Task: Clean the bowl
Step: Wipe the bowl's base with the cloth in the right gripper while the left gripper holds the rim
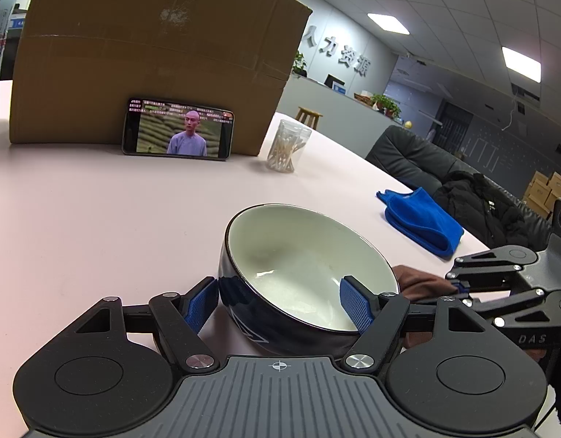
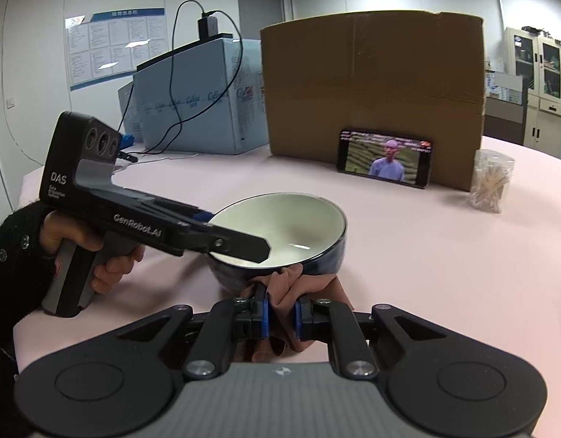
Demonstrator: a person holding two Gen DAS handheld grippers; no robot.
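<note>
The bowl (image 1: pixel 309 273) sits tilted on the pink surface (image 1: pixel 98 226), the left gripper (image 1: pixel 280 303) clamping its near wall, one jaw outside and one inside. The right gripper (image 2: pixel 281 312) has its jaws clenched on a brown cloth (image 2: pixel 287 288) touching the bowl's outer wall. Wiping well likely means lifting the cloth over the rim while the left grip steadies the bowl.

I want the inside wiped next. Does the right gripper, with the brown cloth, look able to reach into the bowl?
Probably yes. The right gripper holds the brown cloth against the bowl wall, and most of the bowl is open; only the left gripper, straddling the rim, crowds one side.
</note>
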